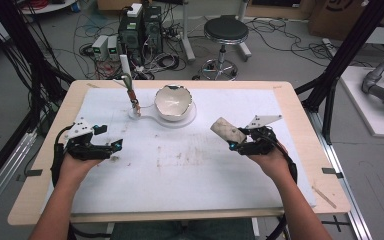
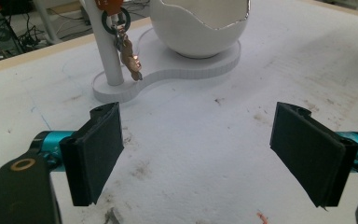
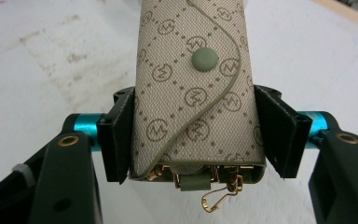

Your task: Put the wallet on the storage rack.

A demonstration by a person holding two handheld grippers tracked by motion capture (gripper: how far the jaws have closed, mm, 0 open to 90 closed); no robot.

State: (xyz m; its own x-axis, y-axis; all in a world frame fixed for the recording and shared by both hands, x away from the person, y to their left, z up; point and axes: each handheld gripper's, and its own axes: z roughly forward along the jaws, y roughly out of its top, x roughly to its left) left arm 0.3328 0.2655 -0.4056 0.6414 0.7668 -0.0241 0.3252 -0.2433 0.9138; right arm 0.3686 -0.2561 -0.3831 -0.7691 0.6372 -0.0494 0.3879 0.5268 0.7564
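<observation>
Key pouch: a beige monogrammed key pouch [image 3: 198, 88] rides in the right tongs [image 3: 196, 135], lifted off the desk's right half, snap flap up, gold hooks dangling at the near end.
Right tongs: pinching the pouch across its width, so its far end juts out free.
Left tongs: the left tongs [image 2: 209, 154] rest low, spread, nothing between them.
Stand: a white stand [image 1: 142, 116] with an egg-shaped bowl [image 1: 173, 102] and keys [image 1: 135, 102] on a post sits well ahead.
Room: the white mat [image 1: 180, 170] between lies bare; the desk [image 1: 300, 107] edges are well off.
</observation>
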